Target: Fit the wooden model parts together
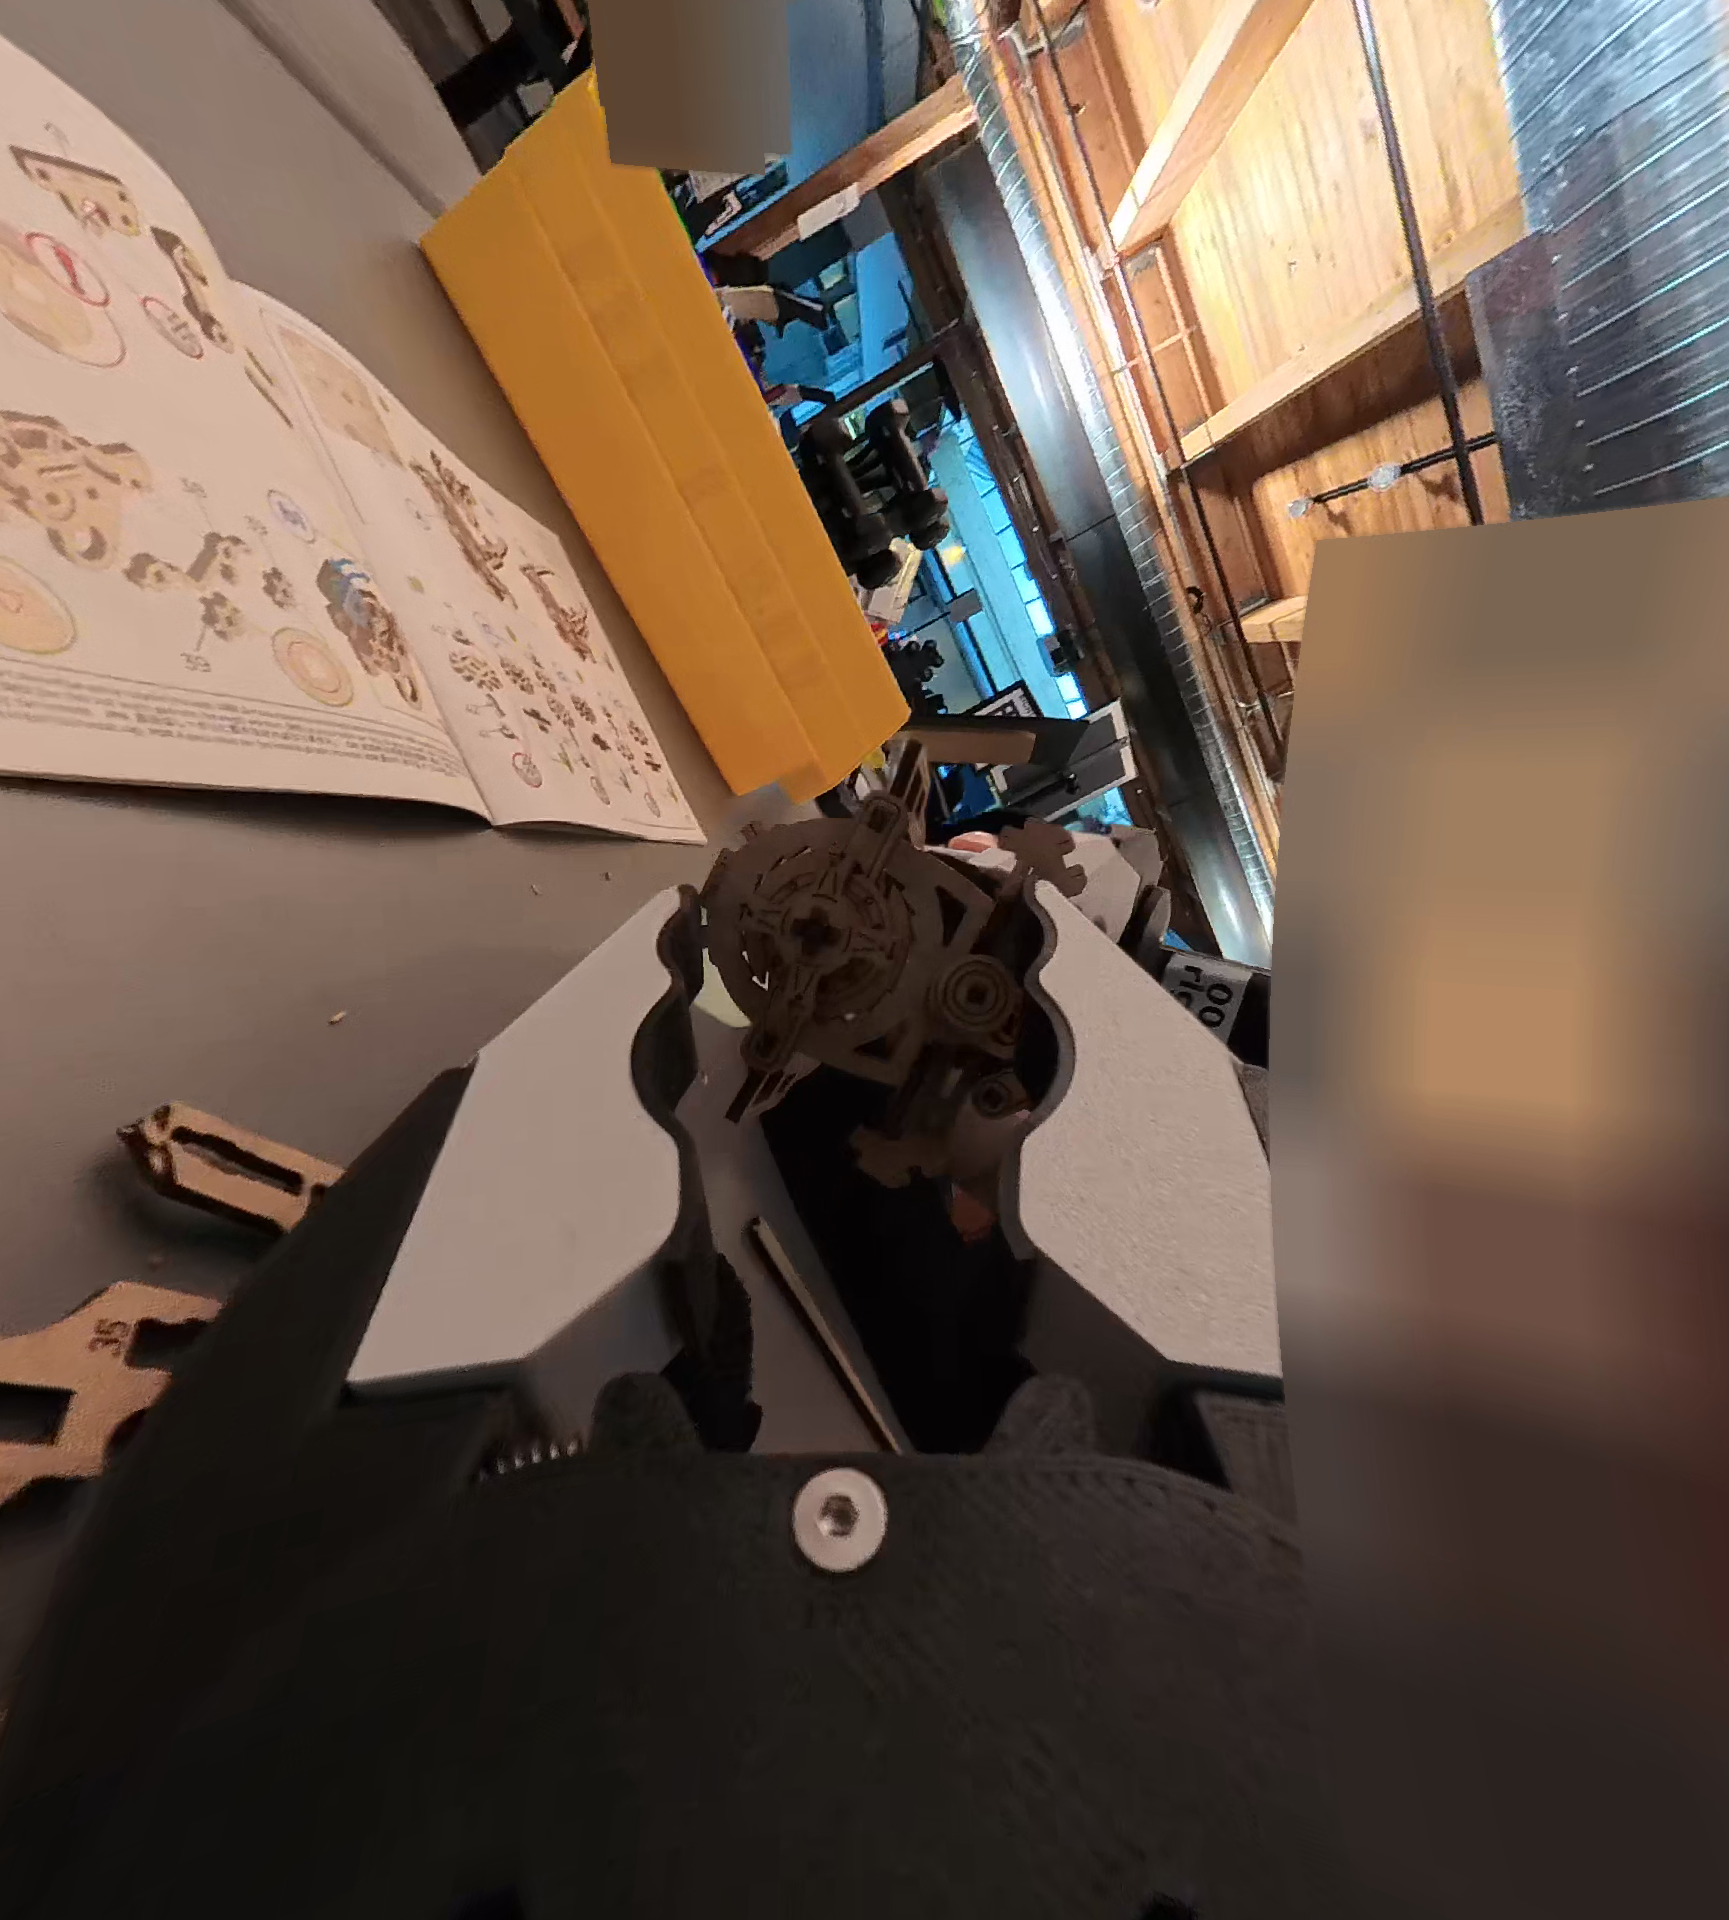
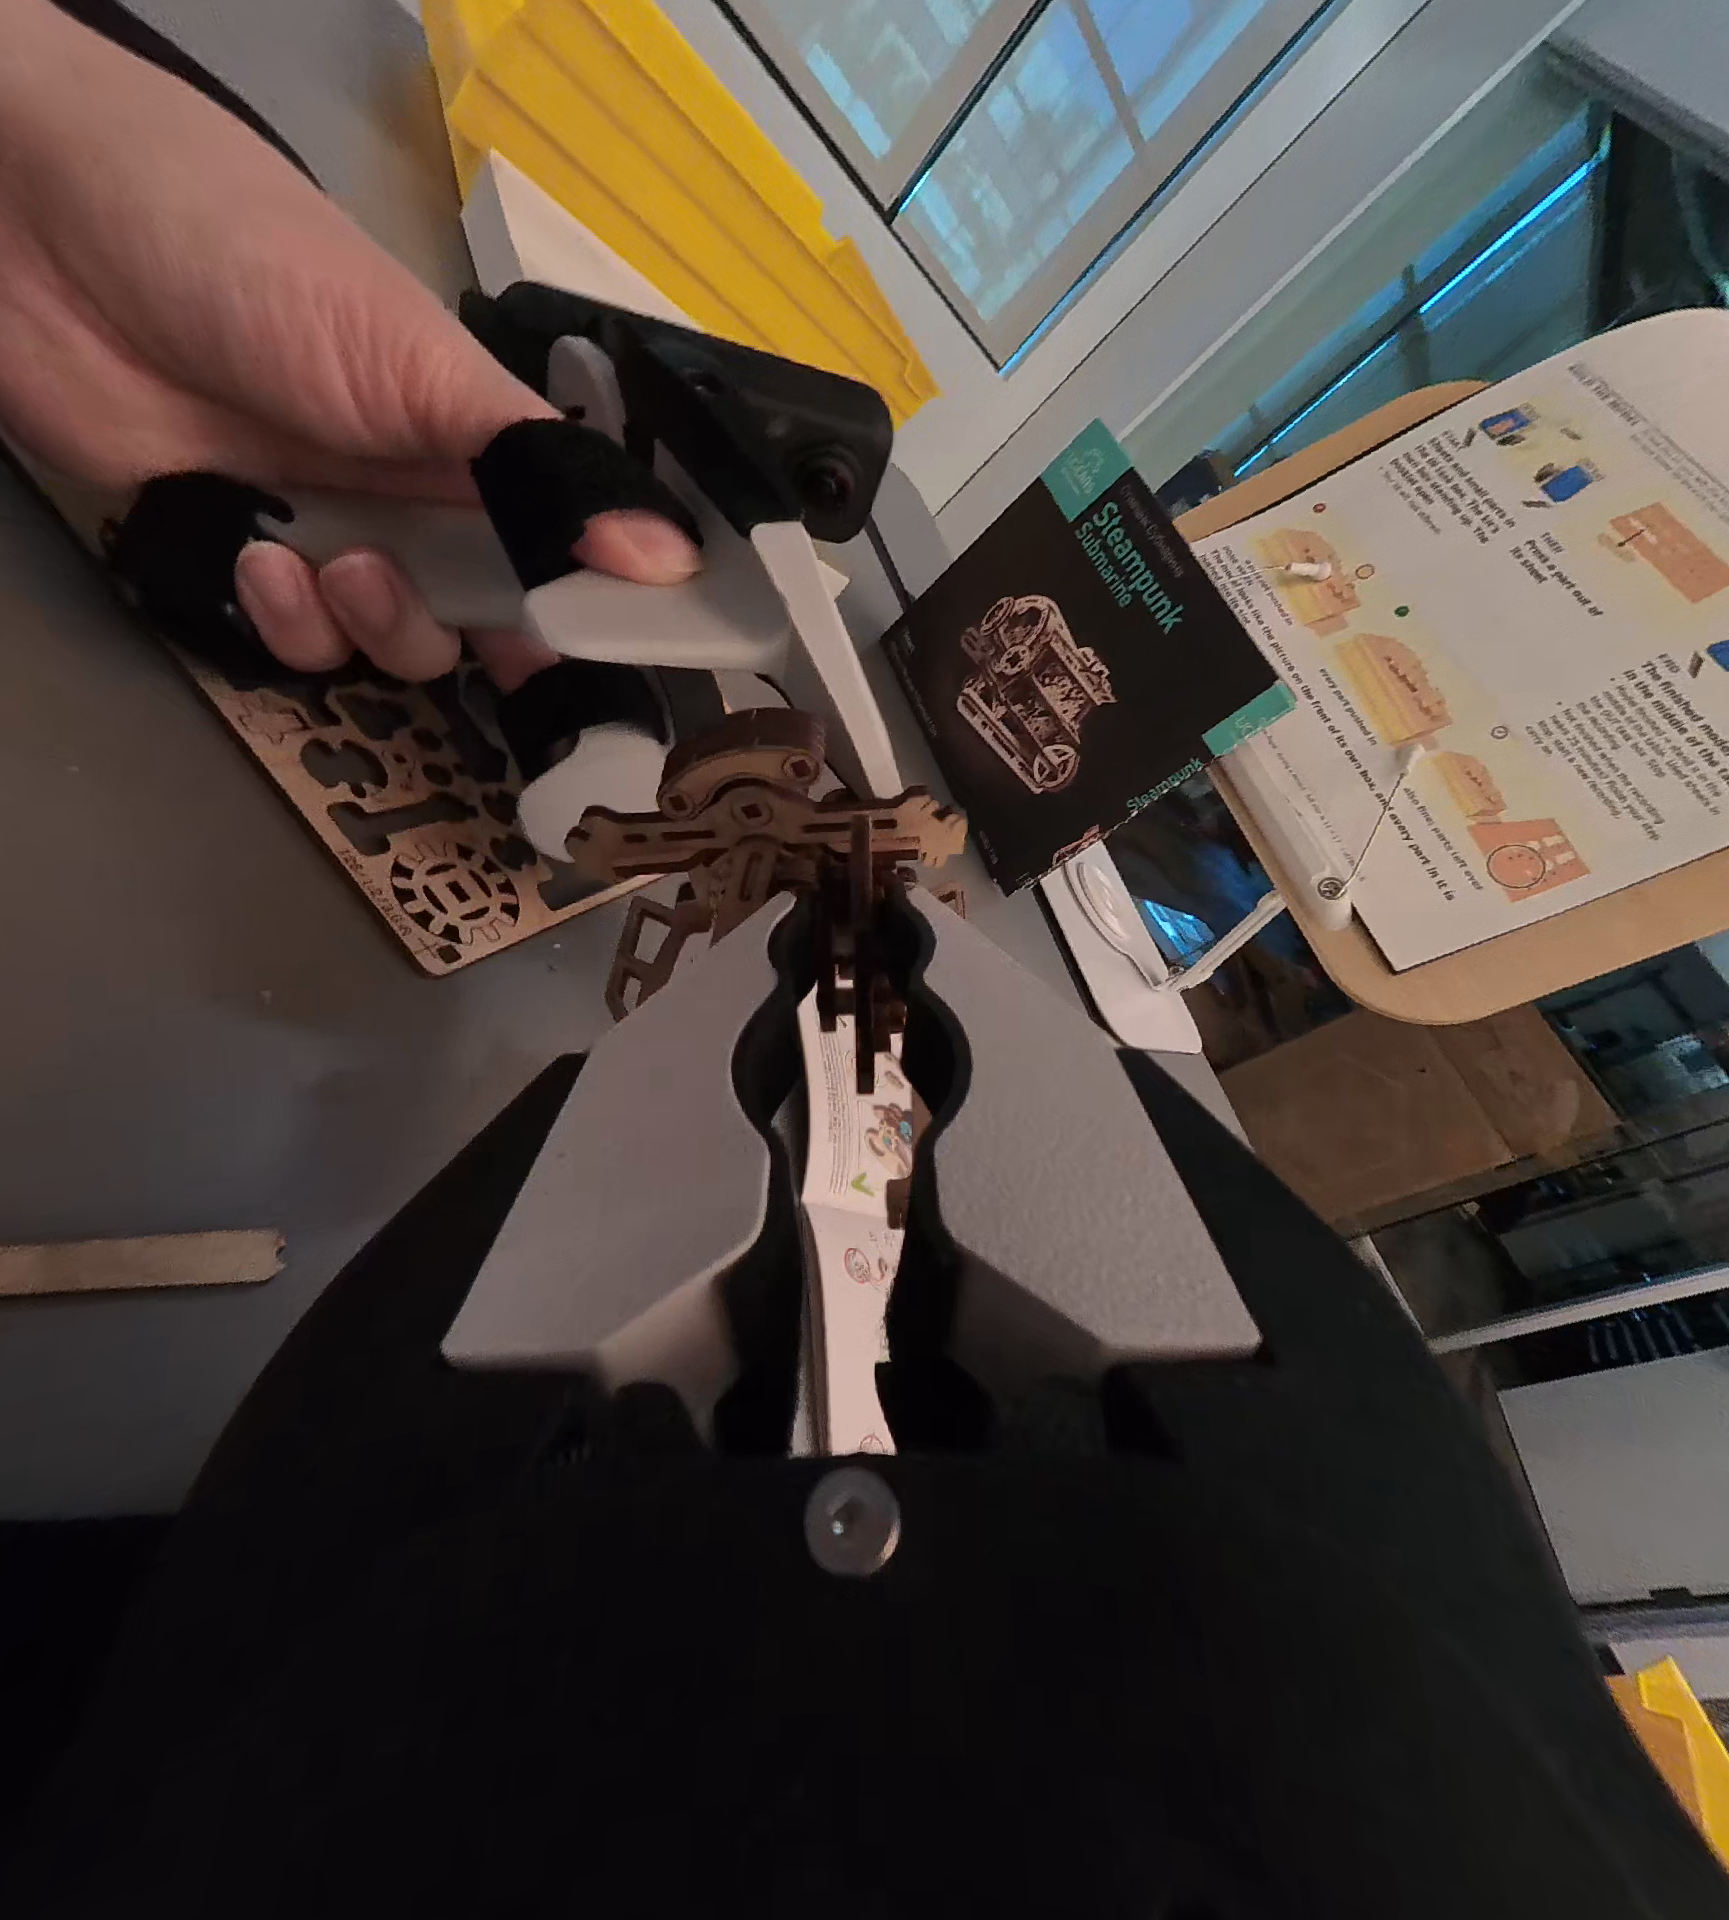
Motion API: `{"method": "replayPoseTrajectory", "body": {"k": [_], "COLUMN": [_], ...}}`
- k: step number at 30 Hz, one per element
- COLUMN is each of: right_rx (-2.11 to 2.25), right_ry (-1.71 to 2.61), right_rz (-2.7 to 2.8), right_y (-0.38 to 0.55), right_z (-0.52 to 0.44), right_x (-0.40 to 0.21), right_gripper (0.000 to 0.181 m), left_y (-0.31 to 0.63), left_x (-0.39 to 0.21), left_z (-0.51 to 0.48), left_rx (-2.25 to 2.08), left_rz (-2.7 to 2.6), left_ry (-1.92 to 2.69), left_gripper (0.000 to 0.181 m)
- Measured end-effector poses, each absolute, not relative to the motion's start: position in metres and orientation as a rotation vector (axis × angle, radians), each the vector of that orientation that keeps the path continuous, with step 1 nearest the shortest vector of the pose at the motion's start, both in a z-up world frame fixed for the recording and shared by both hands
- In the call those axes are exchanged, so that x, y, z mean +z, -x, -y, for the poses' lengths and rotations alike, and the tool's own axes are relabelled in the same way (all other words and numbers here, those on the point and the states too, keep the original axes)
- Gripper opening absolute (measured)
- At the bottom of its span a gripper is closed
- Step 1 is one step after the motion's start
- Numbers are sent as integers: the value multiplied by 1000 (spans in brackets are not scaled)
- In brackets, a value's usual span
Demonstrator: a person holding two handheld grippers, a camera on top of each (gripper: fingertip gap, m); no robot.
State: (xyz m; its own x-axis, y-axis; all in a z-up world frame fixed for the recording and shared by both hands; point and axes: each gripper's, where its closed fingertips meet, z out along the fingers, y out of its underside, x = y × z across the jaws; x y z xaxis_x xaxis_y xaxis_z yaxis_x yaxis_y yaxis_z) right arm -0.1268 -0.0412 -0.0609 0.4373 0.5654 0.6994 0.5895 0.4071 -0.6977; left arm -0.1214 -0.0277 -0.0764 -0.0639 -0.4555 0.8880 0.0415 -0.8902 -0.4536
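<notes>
Risked snapping the thin cross-shaped piece (image 2: 766, 831), with left tongs (image 1: 855, 997) clamped on the round gear assembly (image 1: 818, 951) and right tongs (image 2: 855, 935) clamped on the piece's stem.

Open instruction booklet (image 1: 216, 540) with printed diagrams, lying flat on the grey tabletop (image 1: 216, 987); long yellow plastic bin (image 1: 652, 457) just beyond its far edge. Dark box (image 2: 1078, 675) bearing a picture of a model, standing at the tabletop's edge, next to a printed sheet (image 2: 1525, 644) clipped to a tilted wooden board on a white stand (image 2: 1151, 987). Background: windows (image 2: 995, 156), timber shelving (image 1: 1255, 260) and a ribbed silver duct (image 1: 1078, 416).
</notes>
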Motion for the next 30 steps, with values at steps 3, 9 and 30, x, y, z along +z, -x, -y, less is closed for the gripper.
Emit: {"method": "replayPoseTrajectory", "body": {"k": [3, 9, 30], "right_rx": [-22, -18, 289], "right_ry": [1205, 1179, 1228], "right_rz": [1198, 1198, 1230], "right_y": [127, 127, 141], "right_z": [42, 44, 66], "right_x": [-57, -52, -58], "right_gripper": [11, 11, 11], "left_y": [120, 119, 167], "left_x": [-73, -68, -37], "left_z": [28, 28, 43], "left_rx": [-2044, -2094, -1383], "left_rz": [-412, -408, -1140], "left_ry": [1834, 1777, 1711], "left_gripper": [62, 63, 35]}}
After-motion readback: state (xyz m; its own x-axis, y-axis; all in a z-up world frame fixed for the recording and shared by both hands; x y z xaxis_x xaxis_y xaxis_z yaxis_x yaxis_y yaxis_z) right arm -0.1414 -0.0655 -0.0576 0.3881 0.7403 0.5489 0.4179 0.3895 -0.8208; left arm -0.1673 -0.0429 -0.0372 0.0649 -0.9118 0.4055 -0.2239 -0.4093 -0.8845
